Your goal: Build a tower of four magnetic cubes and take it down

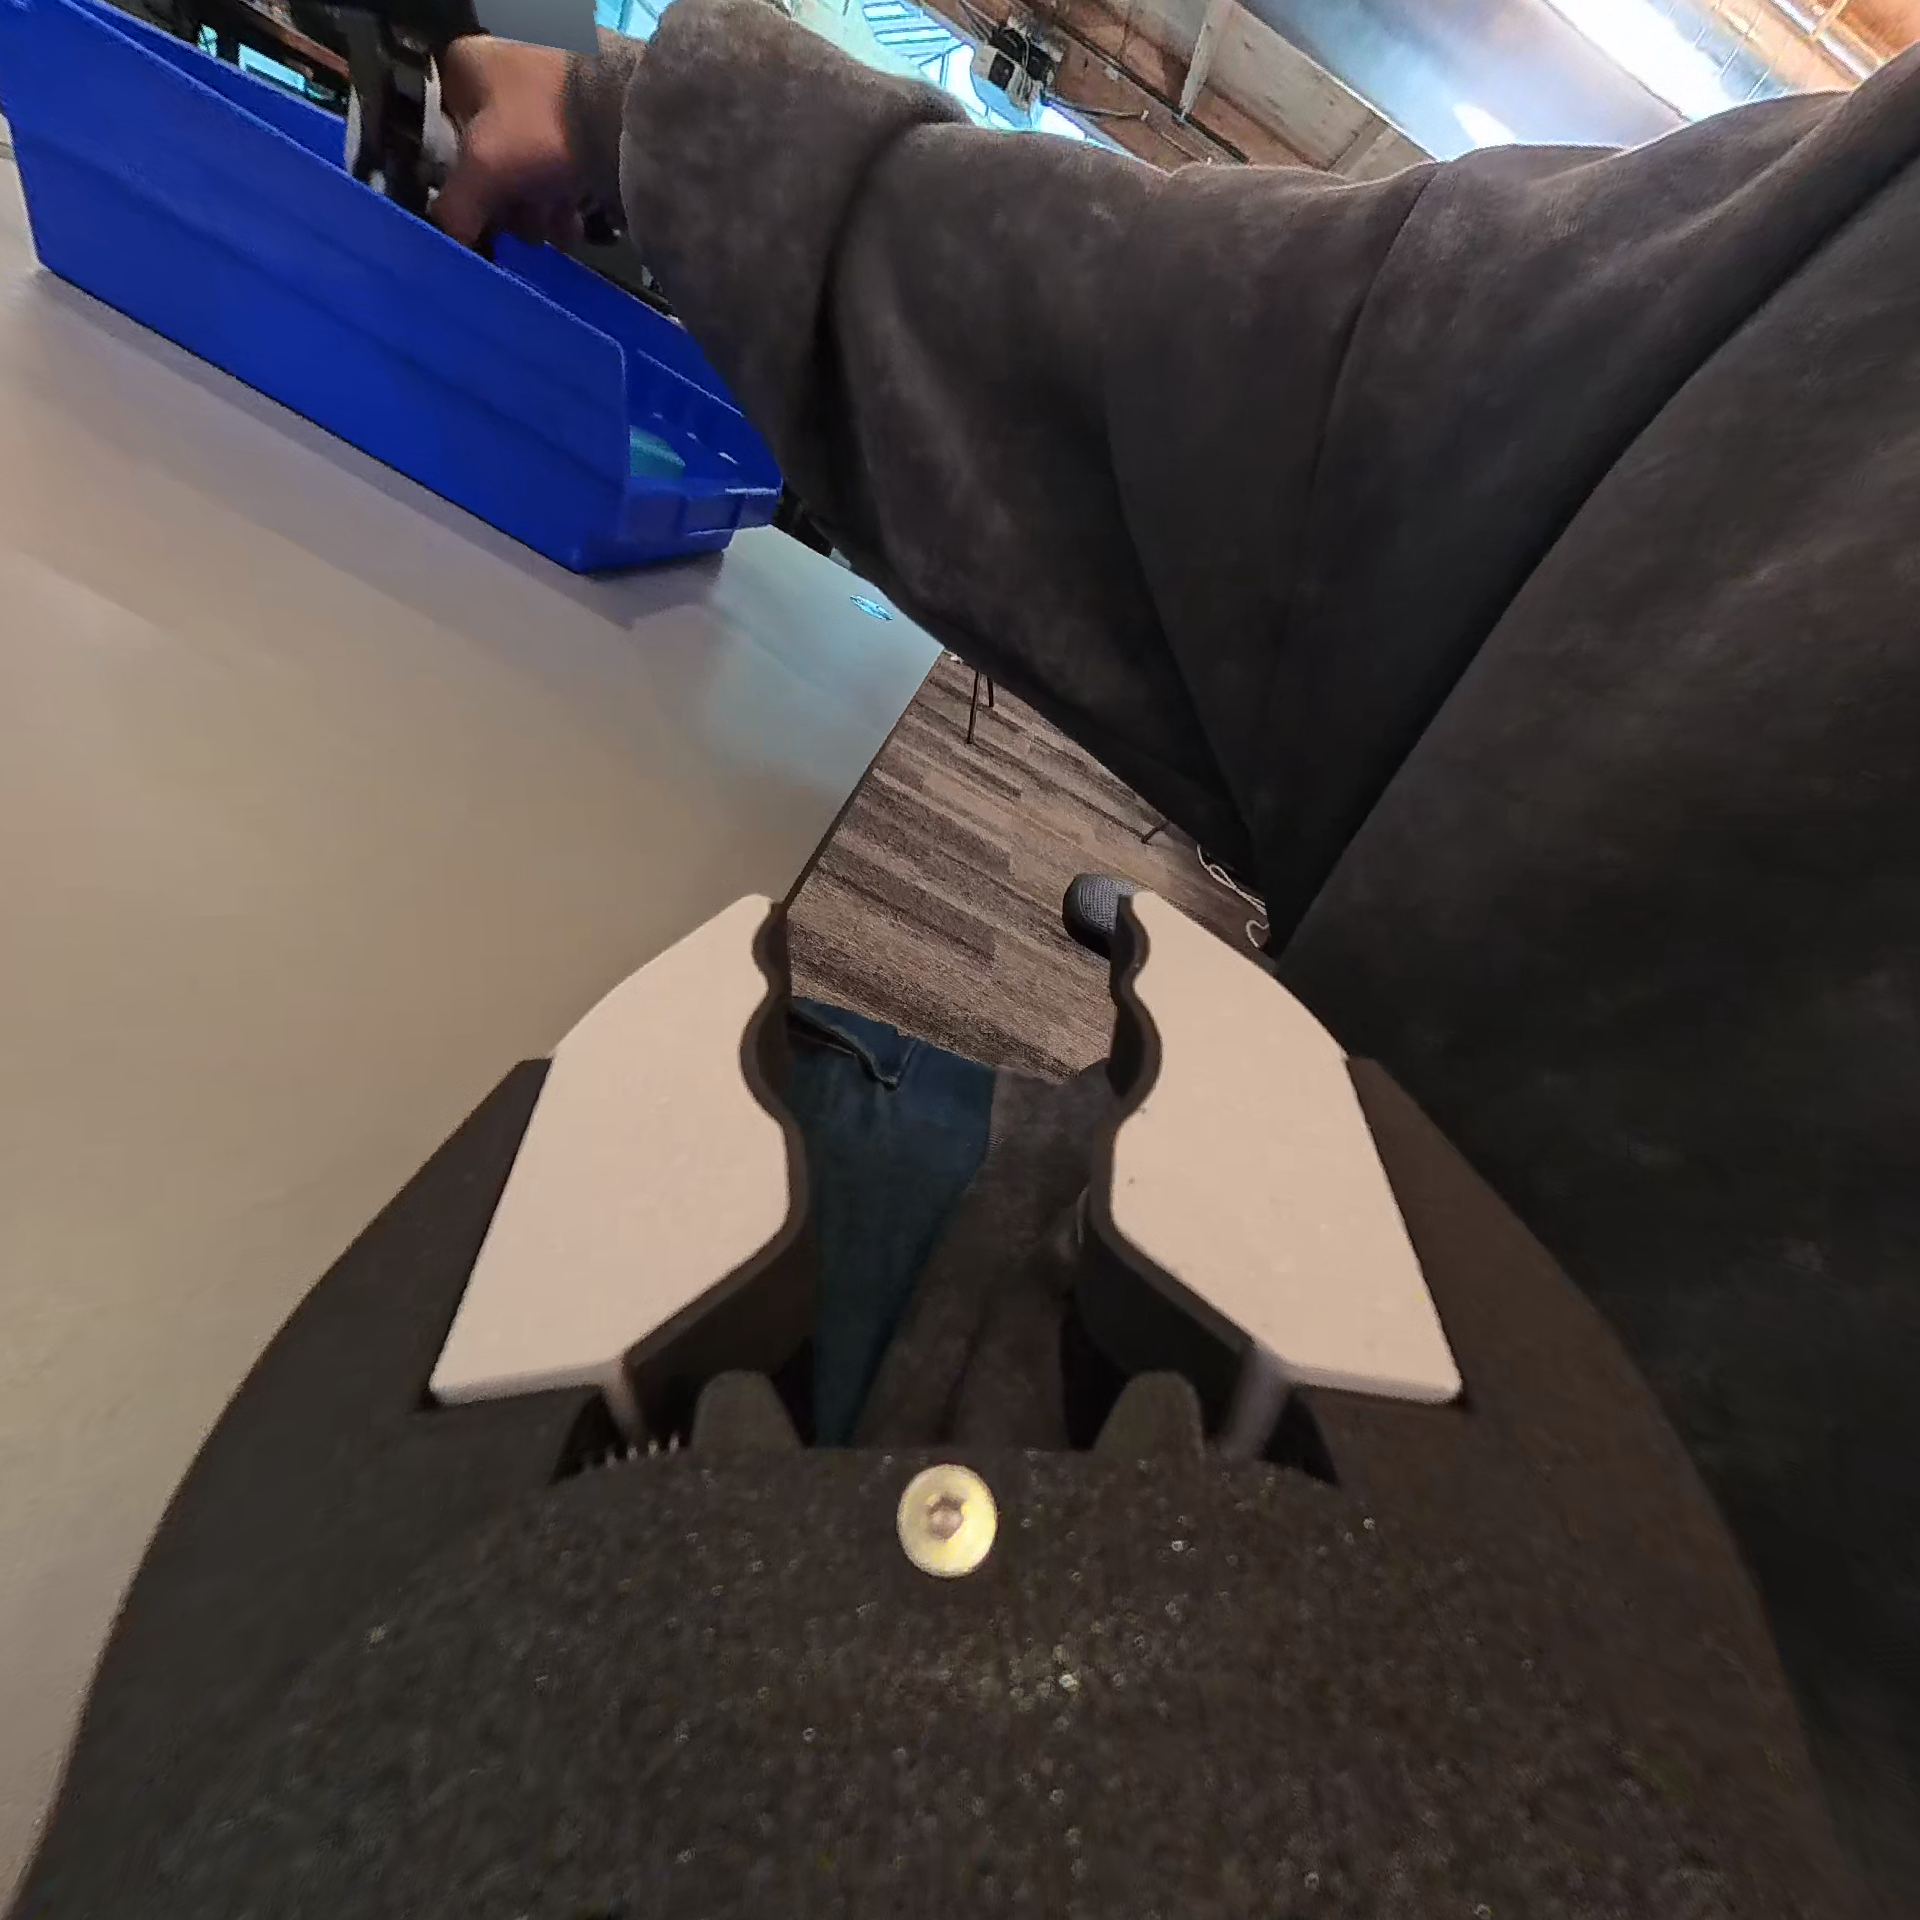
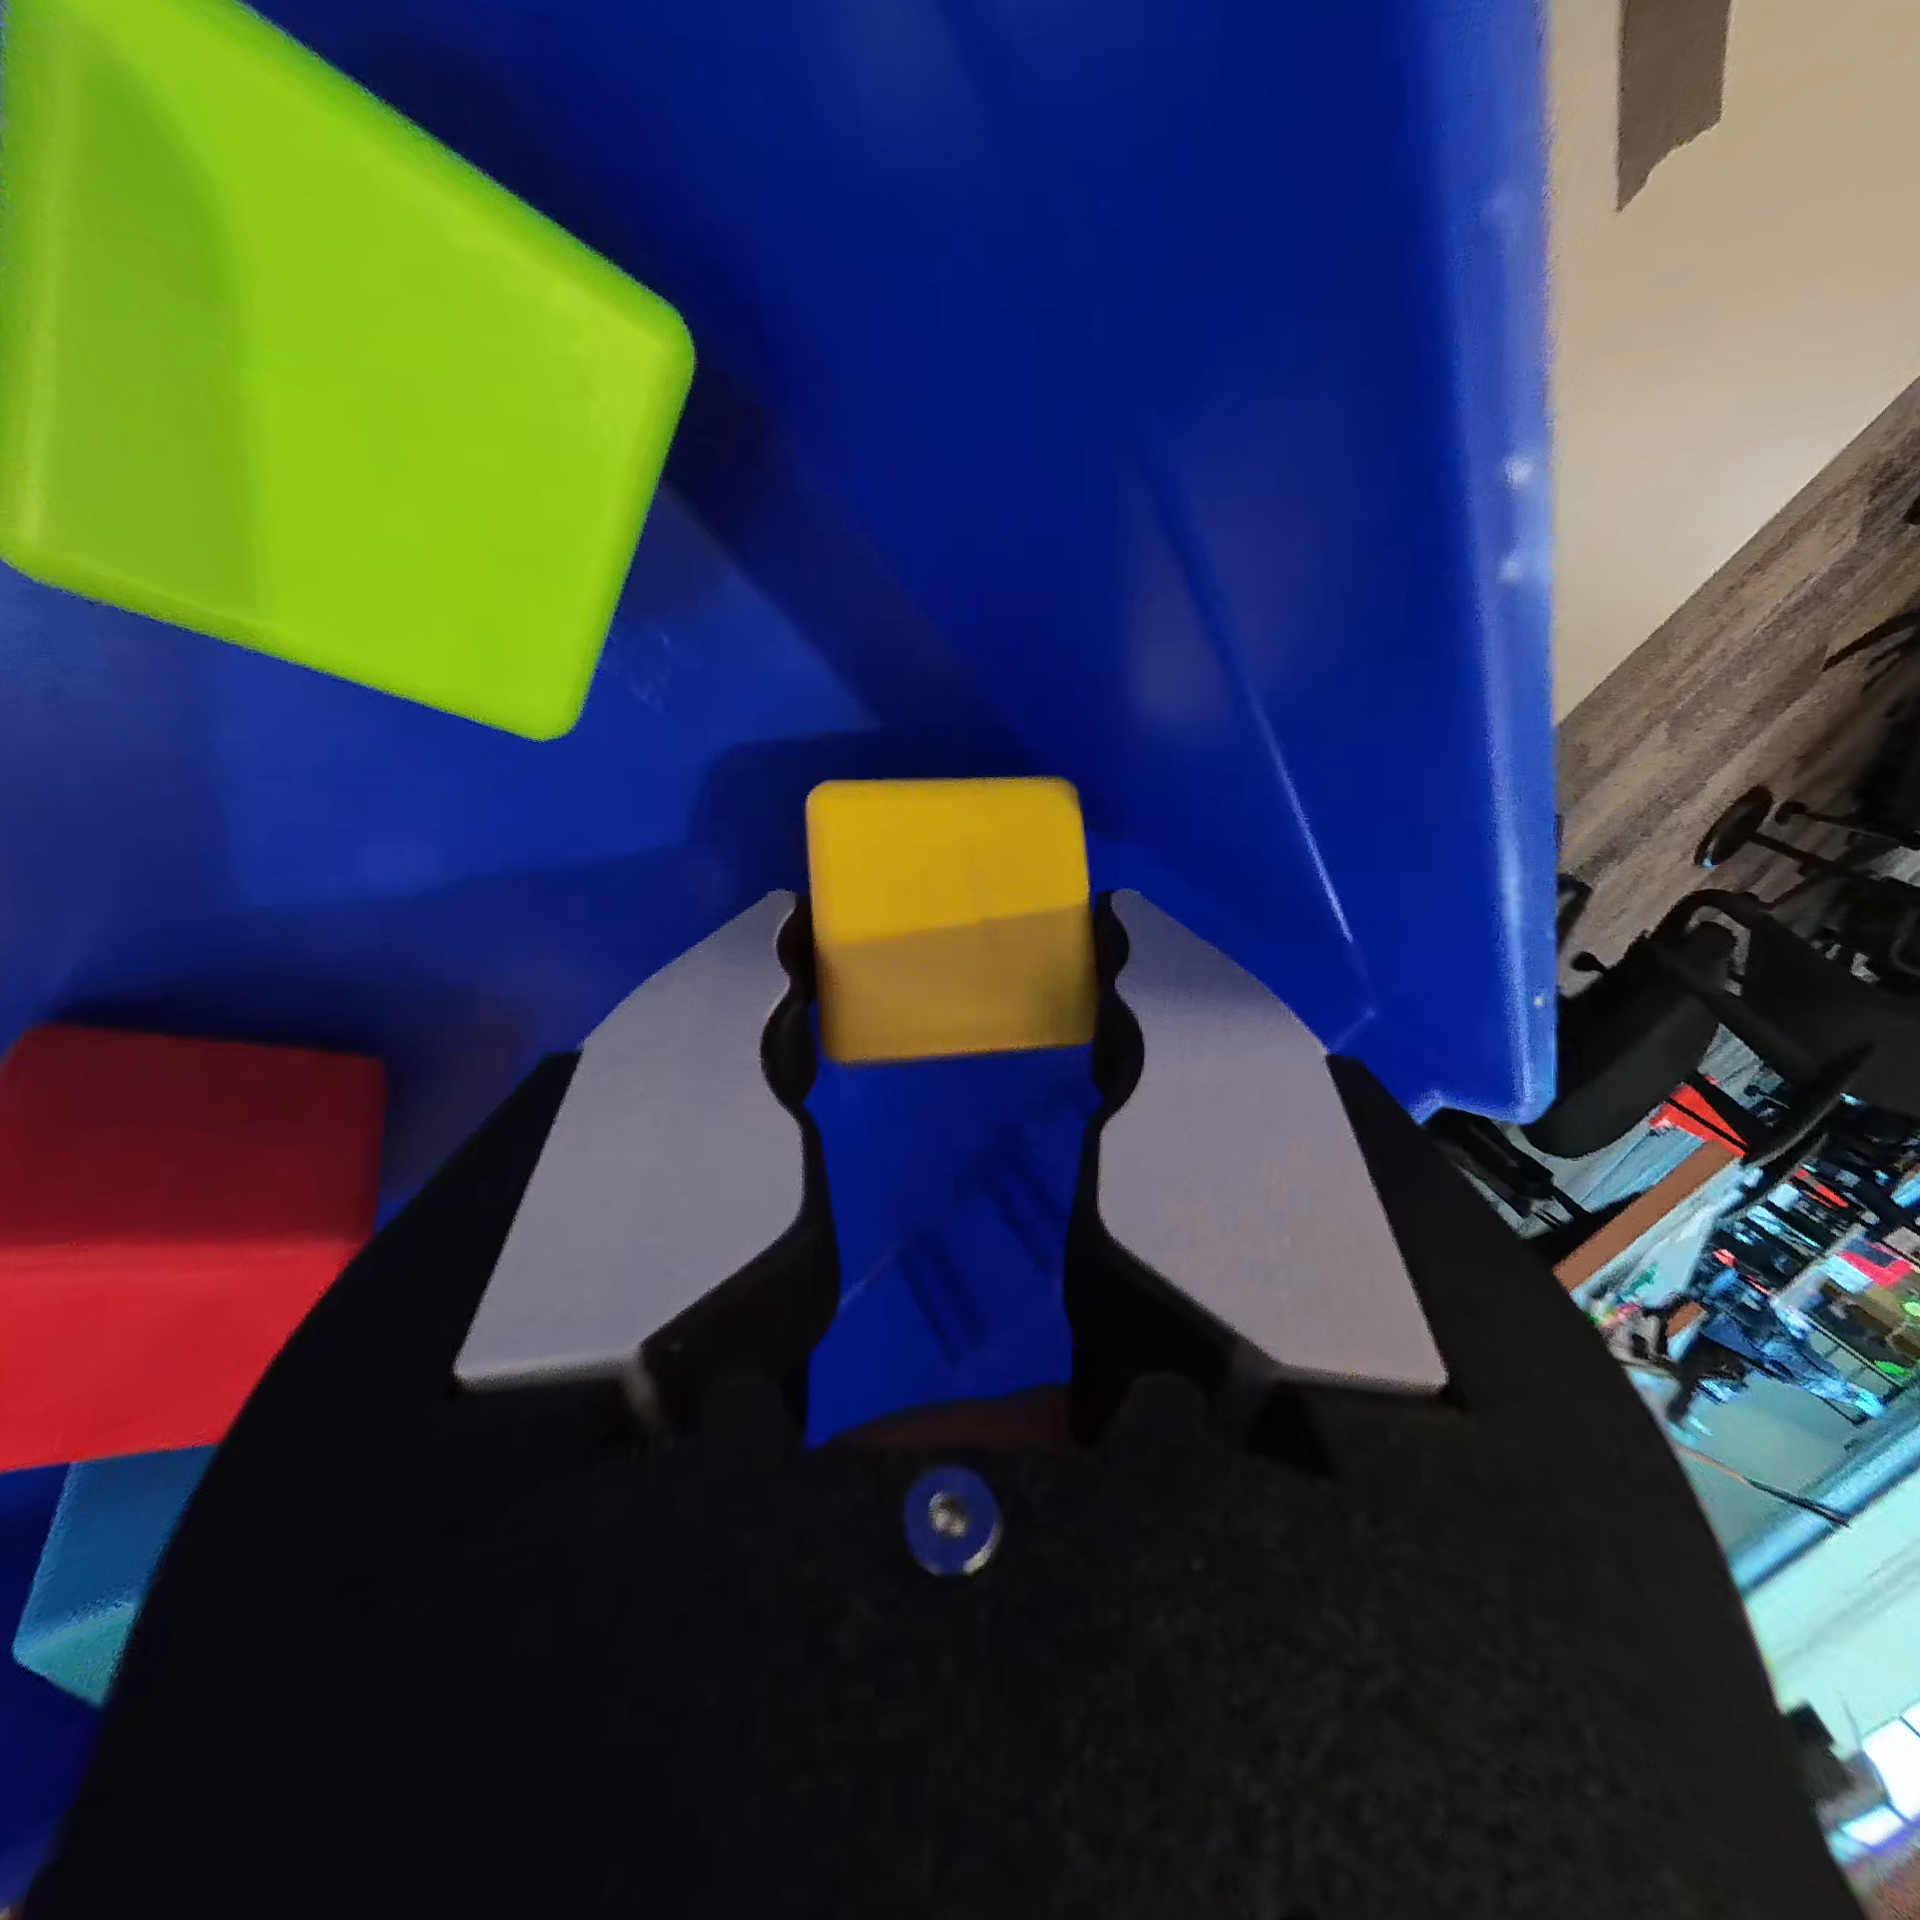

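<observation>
Right wrist view, blue bin [image 2: 1195,364] holding yellow cube [image 2: 948,914], green block [image 2: 312,364], red block [image 2: 177,1226]

Bin [image 2: 1195,364] was blue; cubes yellow [image 2: 951,914], lime green [image 2: 312,384], red [image 2: 177,1226], light blue [image 2: 94,1558]; worktop [image 1: 260,883] plain grey; sleeve [image 1: 1039,364] charcoal.

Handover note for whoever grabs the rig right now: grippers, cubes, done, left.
Right gripper: inside the blue bin, shut on the yellow cube, cube close to the bin wall.
Left gripper: open, empty, held over the near edge of the grey table, away from the bin.
Other cubes in the bin: green cube, red cube, light blue cube.
Done: no tower in view.
Left: lift yellow out, stack all four, then take the tower down.
</observation>
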The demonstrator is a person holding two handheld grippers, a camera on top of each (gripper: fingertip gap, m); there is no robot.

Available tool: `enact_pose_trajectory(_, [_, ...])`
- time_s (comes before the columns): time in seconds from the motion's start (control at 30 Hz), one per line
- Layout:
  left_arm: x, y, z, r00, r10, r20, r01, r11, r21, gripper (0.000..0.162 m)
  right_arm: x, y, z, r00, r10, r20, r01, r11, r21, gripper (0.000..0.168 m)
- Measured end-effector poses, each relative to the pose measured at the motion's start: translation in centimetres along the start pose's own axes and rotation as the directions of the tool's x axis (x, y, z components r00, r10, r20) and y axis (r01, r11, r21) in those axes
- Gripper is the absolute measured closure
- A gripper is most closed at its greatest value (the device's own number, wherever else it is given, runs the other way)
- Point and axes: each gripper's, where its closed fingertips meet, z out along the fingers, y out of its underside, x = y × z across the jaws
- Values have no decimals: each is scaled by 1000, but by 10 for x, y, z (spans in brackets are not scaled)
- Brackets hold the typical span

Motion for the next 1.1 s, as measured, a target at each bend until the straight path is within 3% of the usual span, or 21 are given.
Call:
enact_pose_trajectory(0.13, [3,2,4,1000,-2,-20,1,1000,-14,103,-5,0,-2,999,34,41,-36,999,36,117])
enact_pose_trajectory(0.53, [8,10,8,999,41,-16,-42,997,-63,103,3,0,-14,998,65,-14,-63,993,100,115])
enact_pose_trajectory(0.67, [10,9,6,999,32,-25,-34,998,-54,103,25,7,-59,989,104,-109,-83,979,186,106])
enact_pose_trajectory(0.77, [12,5,4,999,38,-23,-39,999,-38,103,17,3,-137,962,222,-157,-139,897,419,109])
enact_pose_trajectory(0.87, [8,0,0,999,52,7,-52,999,-16,102,-55,6,-220,948,300,-103,-155,721,676,109])
enact_pose_trajectory(0.97, [-2,-12,-10,993,73,90,-77,996,40,99,-192,0,-274,959,215,183,-260,419,870,115])
enact_pose_trajectory(1.03, [-16,-22,-22,980,76,182,-93,992,86,98,-290,-6,-285,908,79,412,-417,283,864,113])
enact_pose_trajectory(1.1, [-36,-31,-40,946,60,319,-106,986,127,100,-367,-12,-286,818,-9,575,-559,217,800,109])
